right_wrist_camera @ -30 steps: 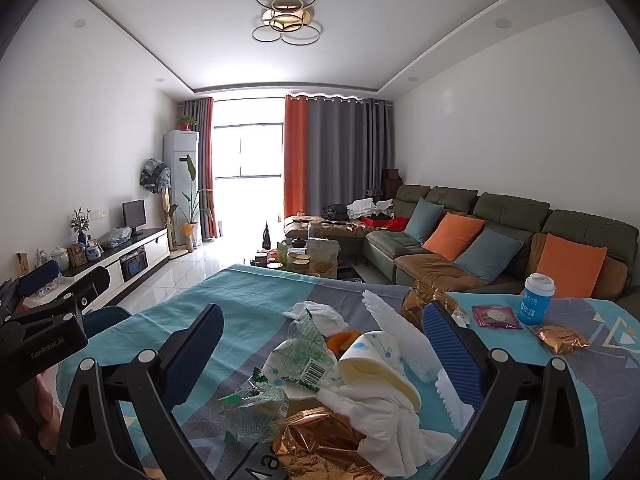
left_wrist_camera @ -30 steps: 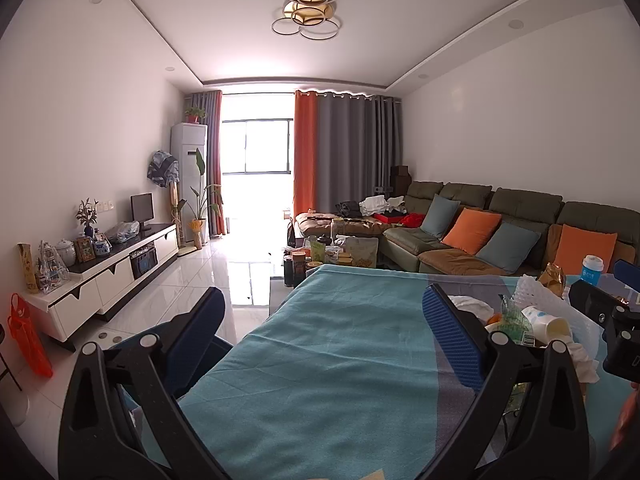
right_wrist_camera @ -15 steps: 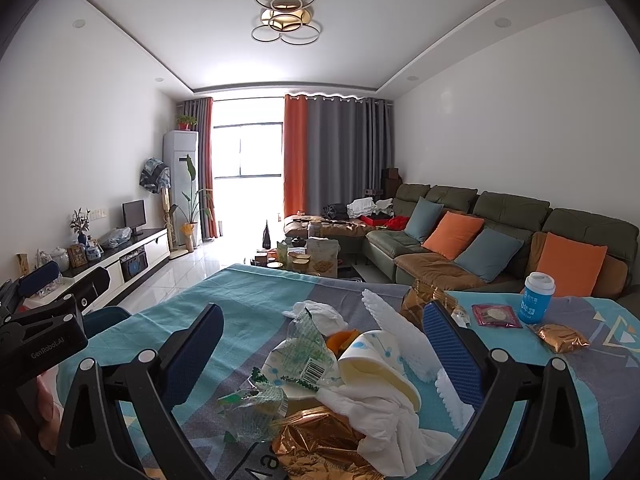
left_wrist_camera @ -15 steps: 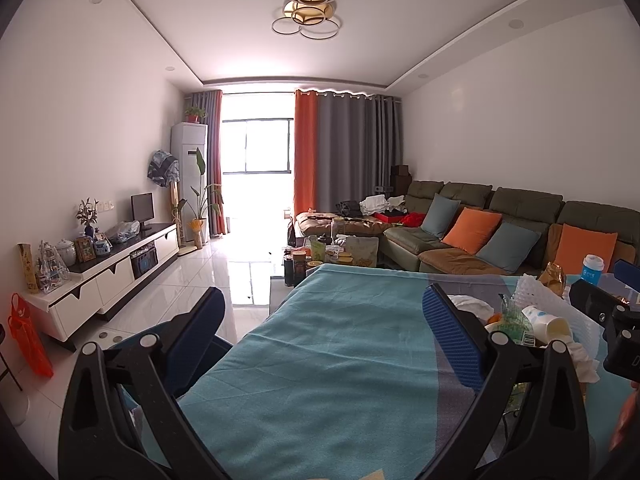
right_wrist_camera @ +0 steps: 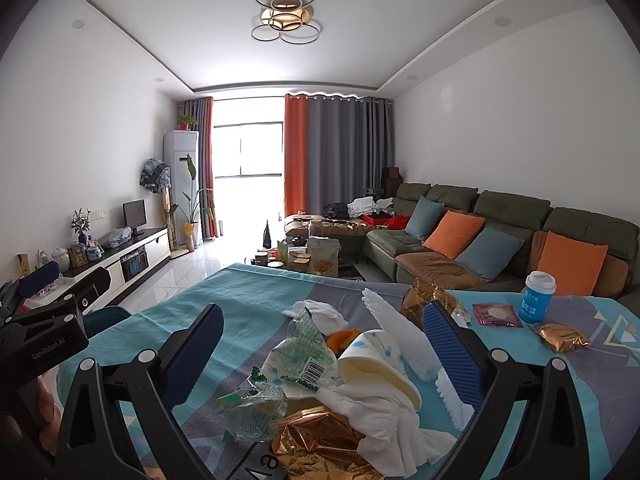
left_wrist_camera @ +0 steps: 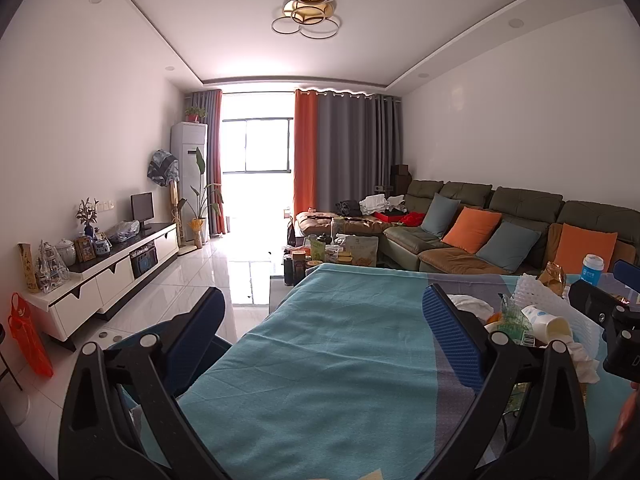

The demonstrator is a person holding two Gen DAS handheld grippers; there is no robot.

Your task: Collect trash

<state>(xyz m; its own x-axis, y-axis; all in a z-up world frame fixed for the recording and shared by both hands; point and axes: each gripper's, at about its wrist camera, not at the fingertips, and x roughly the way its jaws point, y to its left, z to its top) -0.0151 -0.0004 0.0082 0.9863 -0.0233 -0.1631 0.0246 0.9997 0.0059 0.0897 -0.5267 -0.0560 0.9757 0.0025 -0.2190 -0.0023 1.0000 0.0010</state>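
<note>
Left wrist view
Left gripper (left_wrist_camera: pixel 324 328): two blue-padded fingers spread wide, nothing between them, over bare teal cloth.
Table (left_wrist_camera: pixel 320 380): covered by one teal and grey patterned cloth.
Trash pile (left_wrist_camera: pixel 532 320): at the right edge of this view, beyond the right finger; one white paper cup (left_wrist_camera: pixel 546 322) on its side, one white foam fruit net (left_wrist_camera: pixel 540 300), crumpled white tissue (left_wrist_camera: pixel 468 304).
Other gripper: black body of the right gripper (left_wrist_camera: pixel 616 320) just beside the pile.
Blue and white lidded cup (left_wrist_camera: pixel 591 270): one, upright, behind the pile.

Right wrist view
Right gripper (right_wrist_camera: pixel 320 344): fingers spread, empty, the trash pile (right_wrist_camera: pixel 340 380) lying between and below them.
Pile count: one paper cup (right_wrist_camera: pixel 380 364), one foam net (right_wrist_camera: pixel 400 336), two clear green-printed wrappers (right_wrist_camera: pixel 308 356), one gold foil wrapper (right_wrist_camera: pixel 320 440) nearest the camera, tissue (right_wrist_camera: pixel 396 420).
Apart from the pile: one gold foil bag (right_wrist_camera: pixel 424 300) behind the right finger, one dark red flat sachet (right_wrist_camera: pixel 496 314), one small gold foil packet (right_wrist_camera: pixel 562 336), the lidded cup (right_wrist_camera: pixel 538 296).
Left gripper (right_wrist_camera: pixel 44 320): at the far left edge.
Sofa (right_wrist_camera: pixel 500 236): four cushions, two orange, two grey-blue.
</note>
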